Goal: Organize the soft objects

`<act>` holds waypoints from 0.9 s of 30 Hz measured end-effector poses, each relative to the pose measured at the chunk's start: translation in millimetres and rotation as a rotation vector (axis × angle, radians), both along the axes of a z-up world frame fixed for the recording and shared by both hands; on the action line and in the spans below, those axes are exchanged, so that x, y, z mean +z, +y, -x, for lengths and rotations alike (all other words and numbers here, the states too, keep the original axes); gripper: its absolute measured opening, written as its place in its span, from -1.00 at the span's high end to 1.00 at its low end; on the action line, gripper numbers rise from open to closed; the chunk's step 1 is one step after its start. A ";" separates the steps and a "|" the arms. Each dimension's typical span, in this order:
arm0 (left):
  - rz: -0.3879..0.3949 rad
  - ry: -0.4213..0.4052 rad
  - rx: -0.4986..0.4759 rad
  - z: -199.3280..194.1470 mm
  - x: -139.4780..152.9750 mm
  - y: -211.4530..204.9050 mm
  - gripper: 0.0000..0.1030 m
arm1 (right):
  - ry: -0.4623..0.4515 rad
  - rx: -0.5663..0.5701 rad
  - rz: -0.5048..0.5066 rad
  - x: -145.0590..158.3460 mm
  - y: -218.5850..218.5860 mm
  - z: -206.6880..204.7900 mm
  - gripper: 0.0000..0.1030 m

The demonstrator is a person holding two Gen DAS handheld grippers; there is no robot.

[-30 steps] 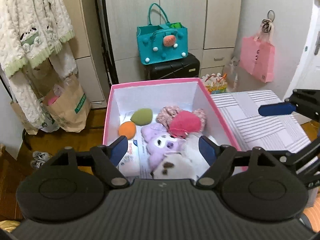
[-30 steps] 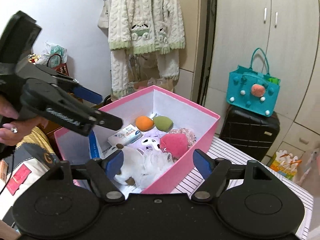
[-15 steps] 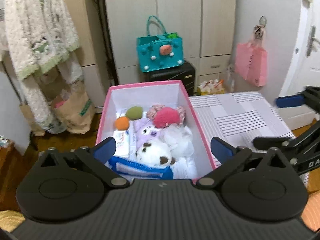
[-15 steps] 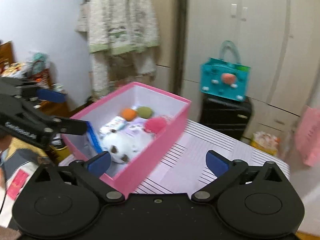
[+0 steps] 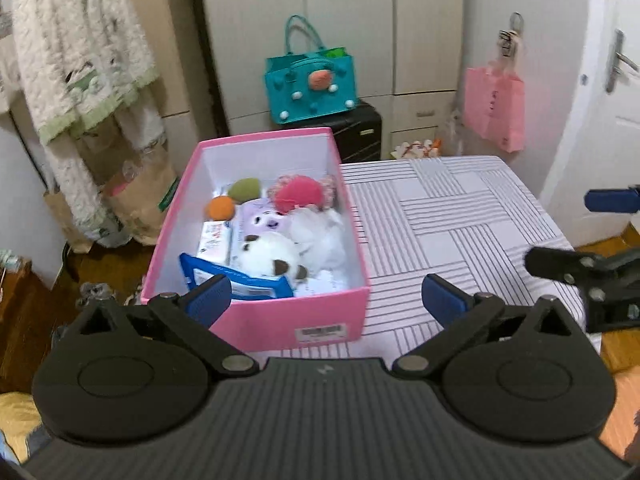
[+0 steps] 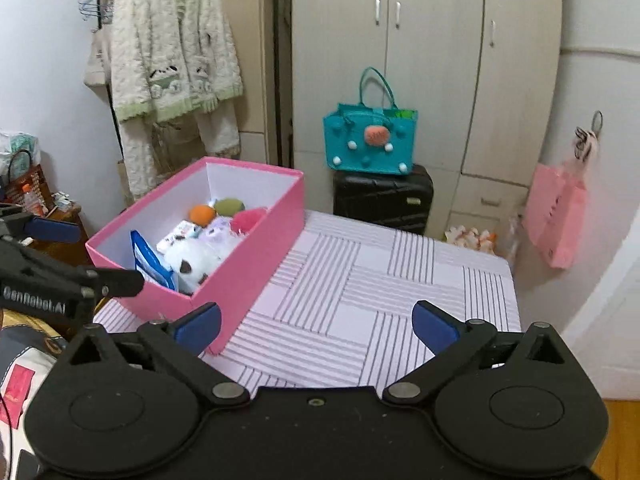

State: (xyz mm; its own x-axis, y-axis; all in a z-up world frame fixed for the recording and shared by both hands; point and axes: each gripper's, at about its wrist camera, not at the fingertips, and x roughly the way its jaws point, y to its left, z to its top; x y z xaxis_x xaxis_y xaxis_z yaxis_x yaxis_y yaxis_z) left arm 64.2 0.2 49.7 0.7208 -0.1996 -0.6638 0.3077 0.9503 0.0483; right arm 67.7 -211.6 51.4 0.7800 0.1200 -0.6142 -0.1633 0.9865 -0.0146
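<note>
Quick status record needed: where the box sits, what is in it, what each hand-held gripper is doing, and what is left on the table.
box: pink box at the left edge of the striped table
contents: white plush, purple plush, pink pom-pom, orange sponge, green sponge, wipes pack, blue packet
left hand-held gripper: open, empty
right hand-held gripper: open, empty
table outside box: no loose soft items visible

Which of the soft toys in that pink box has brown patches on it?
The white plush, lying at the near end of the pink box. The purple one behind it and the pink one have no brown.
</note>
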 end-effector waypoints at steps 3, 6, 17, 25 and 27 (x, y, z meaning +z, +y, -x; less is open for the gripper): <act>-0.022 -0.047 0.031 8.2 -1.4 -9.0 -1.00 | -0.012 -0.065 -0.013 -5.0 -4.4 7.2 -1.00; 0.016 -0.020 0.029 8.6 -4.4 -8.9 -1.00 | -0.036 -0.101 0.019 -8.0 -3.7 13.9 -0.99; 0.033 0.011 0.047 11.6 -21.9 -11.1 -1.00 | -0.045 -0.161 0.131 -3.6 -0.9 29.6 -0.99; 0.022 0.019 0.028 17.4 -27.5 -9.4 -1.00 | -0.038 -0.219 0.129 -10.5 -1.5 33.3 -0.99; 0.023 0.018 0.029 18.0 -27.8 -8.8 -1.00 | -0.027 -0.222 0.116 -12.6 -2.2 33.3 -0.99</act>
